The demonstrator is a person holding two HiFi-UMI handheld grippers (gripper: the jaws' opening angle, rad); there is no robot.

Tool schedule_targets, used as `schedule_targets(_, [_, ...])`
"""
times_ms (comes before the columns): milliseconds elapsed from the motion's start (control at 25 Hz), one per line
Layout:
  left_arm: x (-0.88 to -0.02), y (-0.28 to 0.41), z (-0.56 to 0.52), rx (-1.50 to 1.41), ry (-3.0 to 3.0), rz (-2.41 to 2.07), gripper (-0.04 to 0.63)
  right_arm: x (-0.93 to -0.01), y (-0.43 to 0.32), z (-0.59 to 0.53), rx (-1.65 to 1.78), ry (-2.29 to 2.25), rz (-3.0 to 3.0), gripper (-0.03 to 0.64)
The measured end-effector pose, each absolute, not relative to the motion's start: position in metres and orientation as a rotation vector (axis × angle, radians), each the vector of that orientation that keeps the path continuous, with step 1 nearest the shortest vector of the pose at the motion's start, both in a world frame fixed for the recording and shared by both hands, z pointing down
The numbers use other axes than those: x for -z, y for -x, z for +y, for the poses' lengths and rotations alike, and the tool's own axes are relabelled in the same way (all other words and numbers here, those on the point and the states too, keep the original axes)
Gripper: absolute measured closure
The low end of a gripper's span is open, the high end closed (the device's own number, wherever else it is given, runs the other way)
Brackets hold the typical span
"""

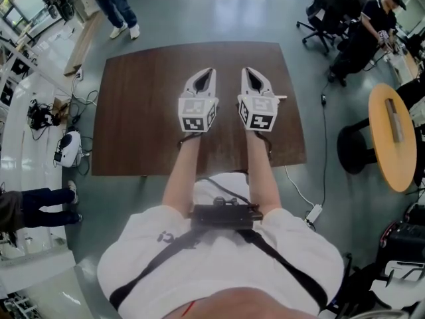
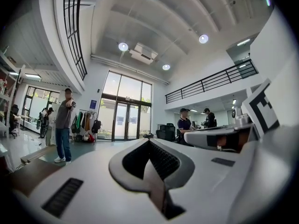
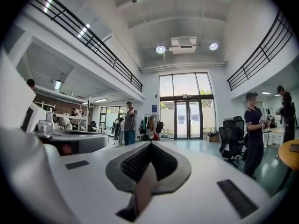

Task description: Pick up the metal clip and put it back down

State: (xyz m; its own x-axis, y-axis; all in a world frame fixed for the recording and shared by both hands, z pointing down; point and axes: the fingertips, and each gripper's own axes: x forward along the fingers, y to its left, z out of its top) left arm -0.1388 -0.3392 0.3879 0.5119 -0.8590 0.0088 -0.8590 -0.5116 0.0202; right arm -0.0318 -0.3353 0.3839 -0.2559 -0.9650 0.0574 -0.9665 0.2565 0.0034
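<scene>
Hovering over the counter (image 1: 133,111), left hand-held gripper (image 1: 207,73) and right hand-held gripper (image 1: 250,72) are both shut, empty, maybe done.

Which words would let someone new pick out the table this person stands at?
In the head view, start from the wide grey floor: at its middle lies the dark brown table, with the left gripper and the right gripper held side by side over it. Unlike the round light-wood table at the right edge, it is dark and straight-sided.

left tool (image 2: 149,143): jaws together, empty | person (image 2: 63,125) standing | glass doors (image 2: 122,120) beyond
</scene>
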Motion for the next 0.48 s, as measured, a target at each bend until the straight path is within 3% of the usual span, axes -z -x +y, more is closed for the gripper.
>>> schedule_targets(480, [-0.382,0.160,-0.336,0.032,-2.685,-1.615,0.583,-0.380,0.042,-0.330,-0.033,-1.891,-2.482,0.611])
